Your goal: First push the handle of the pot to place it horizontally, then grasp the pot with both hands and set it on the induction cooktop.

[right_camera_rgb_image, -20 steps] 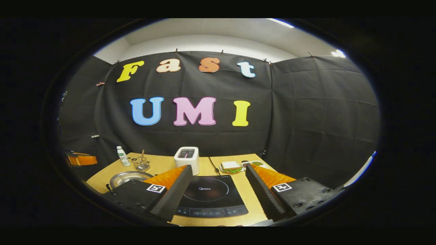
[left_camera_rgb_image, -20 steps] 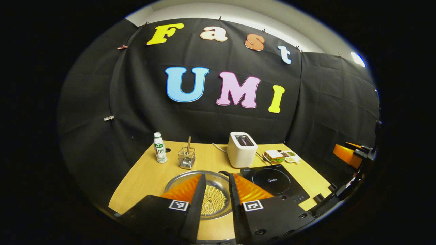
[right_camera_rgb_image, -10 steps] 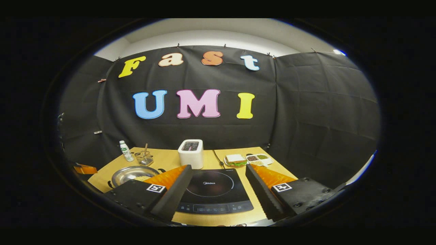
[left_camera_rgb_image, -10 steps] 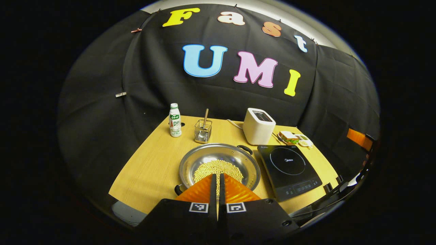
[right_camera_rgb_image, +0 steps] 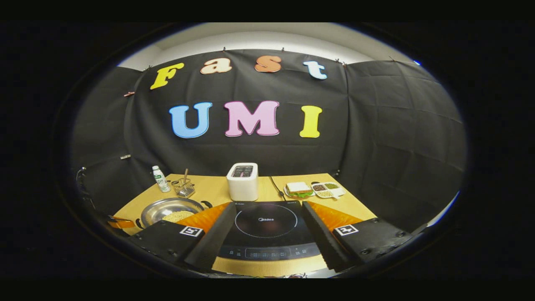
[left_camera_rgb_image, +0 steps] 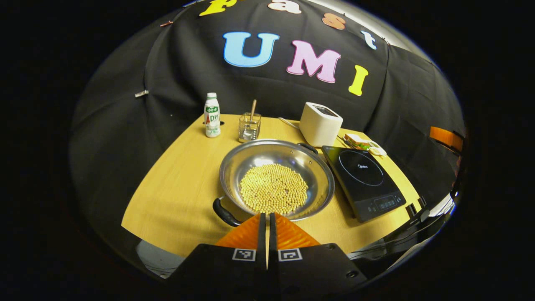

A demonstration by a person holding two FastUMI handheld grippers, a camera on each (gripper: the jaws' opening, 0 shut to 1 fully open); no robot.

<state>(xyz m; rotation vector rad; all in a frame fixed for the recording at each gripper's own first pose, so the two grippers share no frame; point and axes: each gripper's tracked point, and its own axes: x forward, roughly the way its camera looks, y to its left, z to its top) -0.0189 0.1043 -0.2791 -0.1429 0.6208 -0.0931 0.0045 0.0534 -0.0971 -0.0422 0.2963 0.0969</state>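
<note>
A shallow steel pot (left_camera_rgb_image: 259,155) with yellow beans in it sits mid-table. One black handle (left_camera_rgb_image: 223,211) points to the near left, the other (left_camera_rgb_image: 308,147) to the far right, so they lie on a diagonal. My left gripper (left_camera_rgb_image: 266,215) is shut and empty, its tips just short of the pot's near rim, right of the near handle. The black induction cooktop (left_camera_rgb_image: 363,175) lies right of the pot. In the right gripper view, my right gripper (right_camera_rgb_image: 268,205) stands open above the cooktop's (right_camera_rgb_image: 267,228) near edge, with the pot (right_camera_rgb_image: 161,209) to its left.
On the wooden table (left_camera_rgb_image: 179,184), a white toaster (left_camera_rgb_image: 321,124) stands behind the cooktop. A sandwich plate (right_camera_rgb_image: 299,189) and a small dish (right_camera_rgb_image: 328,189) sit at the back right. A bottle (left_camera_rgb_image: 212,115) and a wire holder (left_camera_rgb_image: 249,126) with a stick stand behind the pot.
My left gripper went from open to shut, then drew back so the whole pot shows. The right gripper edged forward over the cooktop, still open.
</note>
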